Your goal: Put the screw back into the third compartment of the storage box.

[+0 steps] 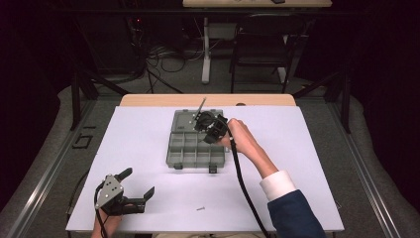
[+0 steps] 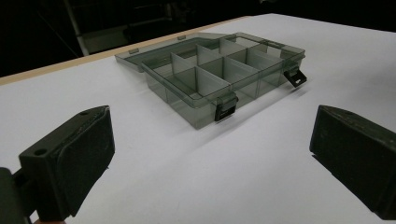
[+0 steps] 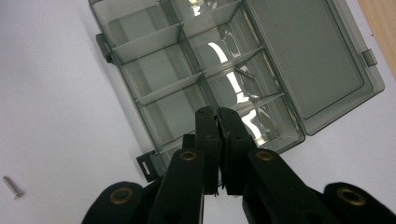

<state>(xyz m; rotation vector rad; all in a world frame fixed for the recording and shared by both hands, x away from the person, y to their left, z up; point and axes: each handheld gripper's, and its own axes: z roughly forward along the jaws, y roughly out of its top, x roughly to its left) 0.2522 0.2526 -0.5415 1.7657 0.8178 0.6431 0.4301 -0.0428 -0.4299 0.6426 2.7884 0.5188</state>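
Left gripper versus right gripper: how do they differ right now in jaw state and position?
The left gripper has its jaws spread wide with nothing between them; the right gripper has its jaws closed together. The left gripper sits near the table's front-left corner, apart from the compartment box; the right gripper is over the open box, near its lid. Both are black, hand-held, and trail a cable.

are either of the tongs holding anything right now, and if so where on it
No. The left tongs stand wide open with nothing between the jaws. The right tongs, above the organizer box, are closed with nothing visible between them.
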